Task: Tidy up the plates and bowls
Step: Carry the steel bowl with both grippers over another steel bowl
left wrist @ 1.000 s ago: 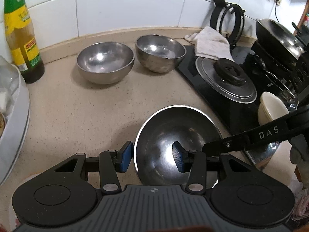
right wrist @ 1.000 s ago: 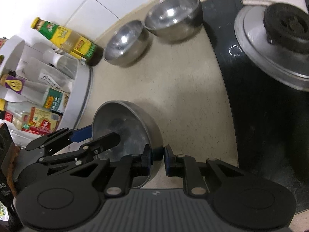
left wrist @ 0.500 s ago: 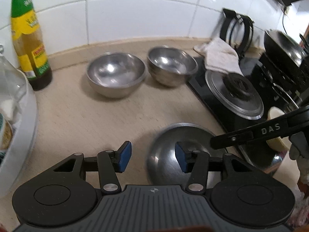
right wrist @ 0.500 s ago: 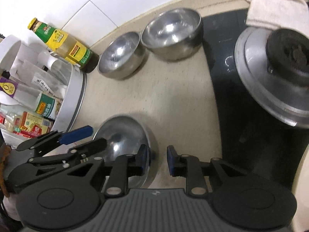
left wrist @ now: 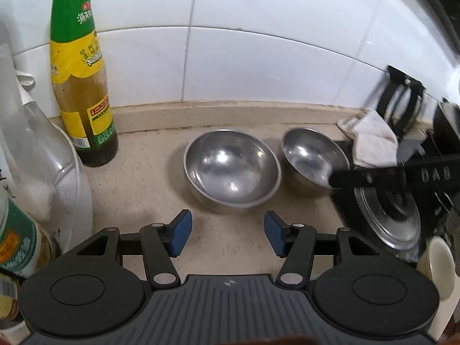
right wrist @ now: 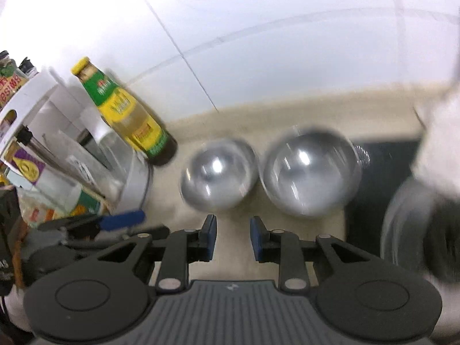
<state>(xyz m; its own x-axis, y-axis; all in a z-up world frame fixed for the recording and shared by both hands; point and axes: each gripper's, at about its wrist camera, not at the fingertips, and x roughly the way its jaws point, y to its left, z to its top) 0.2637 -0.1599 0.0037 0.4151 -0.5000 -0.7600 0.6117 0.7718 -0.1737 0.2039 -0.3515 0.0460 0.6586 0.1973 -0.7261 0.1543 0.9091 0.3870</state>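
Big change vs a second ago: the third steel bowl that sat between the left tongs' pads and against the right tongs is out of both views now.

left gripper (left wrist: 225, 237): jaws have just been opening, now well apart, nothing between the blue pads (left wrist: 180, 235), only bare counter (left wrist: 143, 172).

right gripper (right wrist: 233, 238): was nearly pinched on that bowl's rim, jaws opened a bit, now a narrow gap, empty. Right view is motion-blurred.

Landmark = sauce bottle (left wrist: 82, 86), upright at the tiled wall. Larger steel bowl (left wrist: 232, 174) sits right of the bottle, upright on the counter. Smaller steel bowl (left wrist: 312, 162) just beyond it on the same side, almost touching it, at the edge of the black cooktop (left wrist: 342, 210). Both bowls unmoved and now fill more of each view; cameras point more toward the wall. White cloth (left wrist: 372, 141) past the smaller bowl, further from the bottle.
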